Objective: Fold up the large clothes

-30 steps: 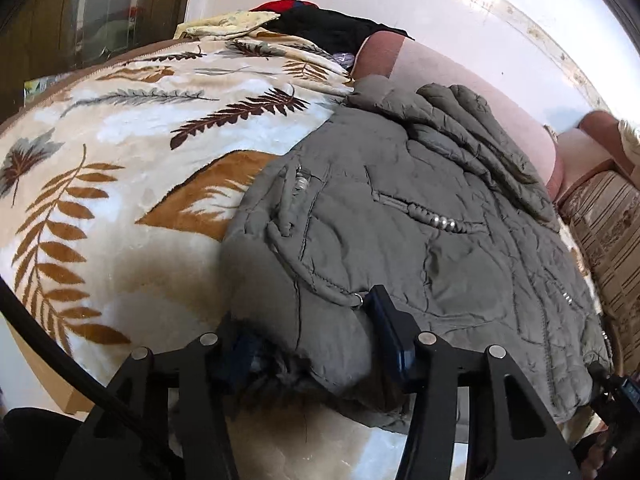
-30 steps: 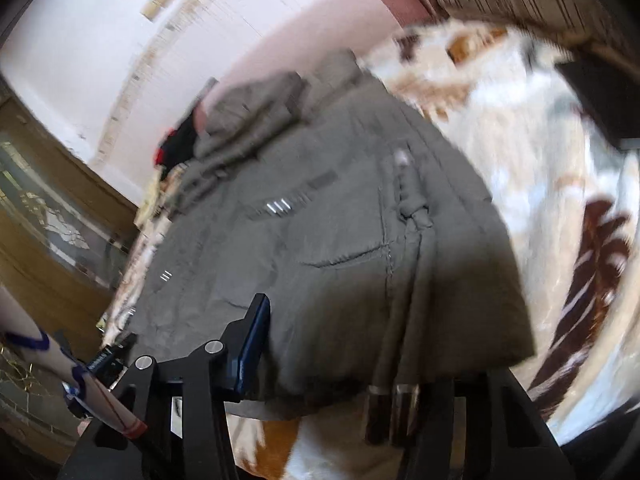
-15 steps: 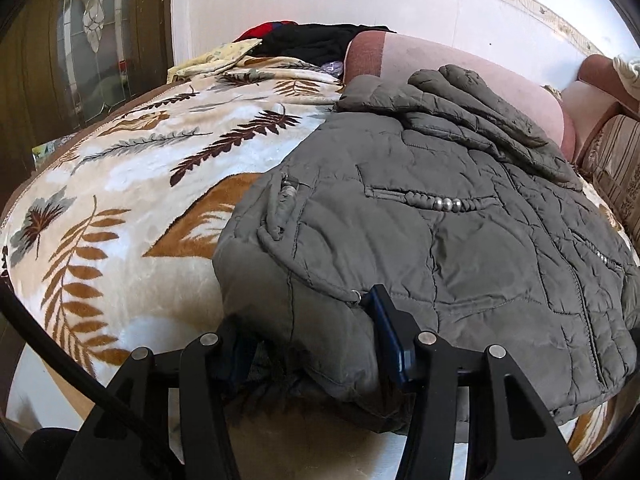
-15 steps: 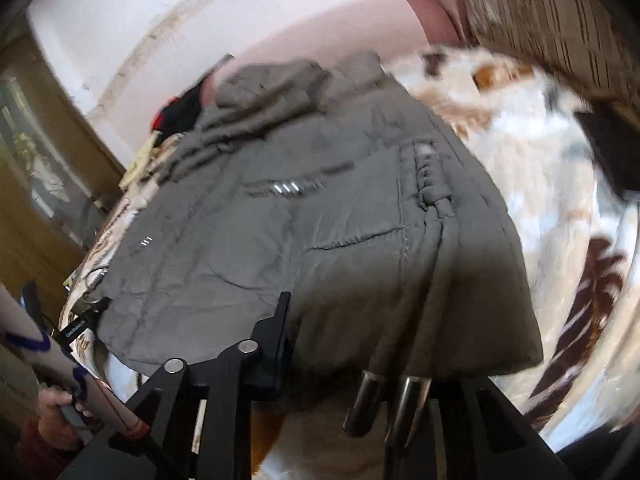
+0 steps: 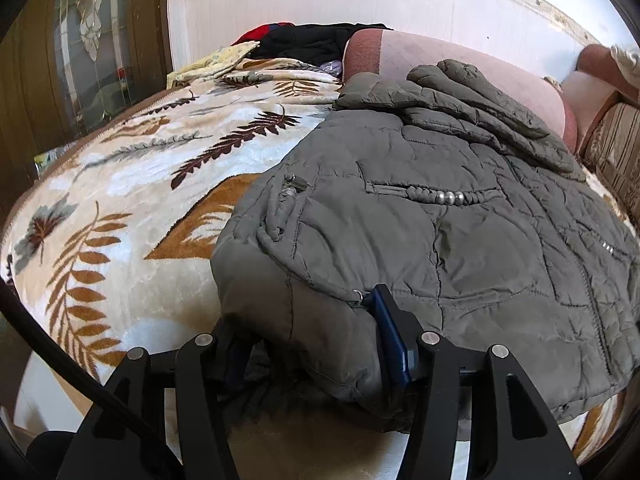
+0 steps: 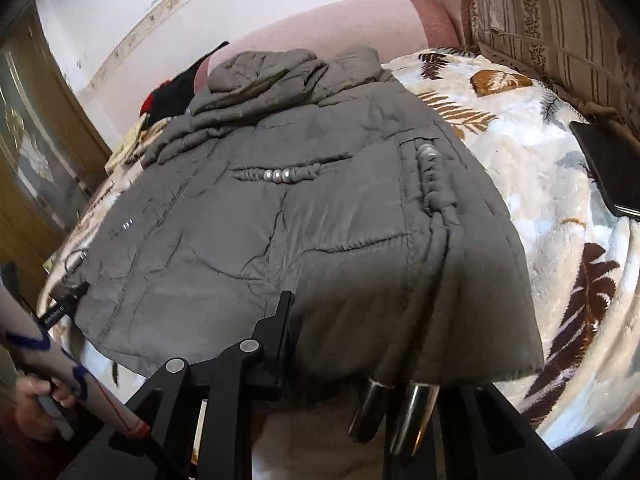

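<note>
A grey-green quilted jacket (image 5: 460, 216) lies on a bed covered by a cream leaf-patterned blanket (image 5: 132, 208). Its hood is folded over the top near the pink bolster. My left gripper (image 5: 308, 336) is shut on the jacket's near left hem corner, with the padded fabric bunched between its fingers. In the right wrist view the jacket (image 6: 288, 216) fills the middle, and my right gripper (image 6: 360, 344) is shut on its near right hem. The right finger is hidden under the cloth. Two metal cord ends (image 6: 396, 412) hang from the hem.
A pink bolster (image 5: 460, 60) lies along the wall behind the jacket. Black and red clothes (image 5: 312, 40) are piled at the far left. A striped cushion (image 6: 548, 12) and a dark phone (image 6: 608, 168) lie at the right of the bed. A wooden glazed door (image 5: 80, 48) stands on the left.
Both grippers have stayed shut on the hem. The jacket's lower edge is drawn towards me and spread flatter, and both views have levelled and look further over the bed.
</note>
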A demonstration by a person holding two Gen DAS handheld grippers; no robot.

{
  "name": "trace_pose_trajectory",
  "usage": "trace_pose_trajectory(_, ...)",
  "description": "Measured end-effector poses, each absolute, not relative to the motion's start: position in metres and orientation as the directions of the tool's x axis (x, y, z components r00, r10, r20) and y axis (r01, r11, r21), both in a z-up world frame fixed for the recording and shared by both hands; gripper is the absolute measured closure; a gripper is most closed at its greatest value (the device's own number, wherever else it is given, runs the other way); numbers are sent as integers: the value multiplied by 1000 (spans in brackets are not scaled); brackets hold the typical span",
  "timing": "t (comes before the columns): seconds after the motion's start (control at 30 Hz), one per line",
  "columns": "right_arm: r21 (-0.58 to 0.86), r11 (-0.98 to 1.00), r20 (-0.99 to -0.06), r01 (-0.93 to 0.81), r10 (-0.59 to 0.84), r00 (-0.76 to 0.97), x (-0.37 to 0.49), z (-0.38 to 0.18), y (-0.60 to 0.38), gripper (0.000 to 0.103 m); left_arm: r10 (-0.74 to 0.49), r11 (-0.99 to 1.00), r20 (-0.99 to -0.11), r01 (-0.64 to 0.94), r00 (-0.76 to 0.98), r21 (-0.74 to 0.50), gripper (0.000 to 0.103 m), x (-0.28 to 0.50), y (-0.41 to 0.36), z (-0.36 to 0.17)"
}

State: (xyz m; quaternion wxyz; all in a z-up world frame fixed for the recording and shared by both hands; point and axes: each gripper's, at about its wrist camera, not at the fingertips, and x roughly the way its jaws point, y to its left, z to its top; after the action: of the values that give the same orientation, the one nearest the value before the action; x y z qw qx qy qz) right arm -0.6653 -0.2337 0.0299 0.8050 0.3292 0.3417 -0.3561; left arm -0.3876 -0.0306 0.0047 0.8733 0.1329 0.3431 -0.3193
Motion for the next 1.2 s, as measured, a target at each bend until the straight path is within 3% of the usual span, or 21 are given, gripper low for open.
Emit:
trace_pose_trajectory(0.17,301,518,-791,801,-334,513,-665,25,-237,71,-416,767,-662,631,624,112,39,-395,-35,3)
trace_pose_trajectory(0.33,288,525,-792,801,-339,507,-664,23,-235,69,-406,779,-667,619,625,106,32,-392,-33,3)
trace_pose_trajectory(0.7,272,529,-793,804,-350,499,-660,23,-233,67,-402,780,-669,616,626,108,31,-391,-32,3)
trace_pose_trajectory(1.03,279,527,-793,803,-344,502,-660,23,-234,66,-424,756,-662,644,617,116,50,-399,-34,5)
trace_pose_trajectory(1.2,277,527,-794,803,-346,500,-660,23,-233,66,-429,751,-662,650,614,116,52,-400,-35,6)
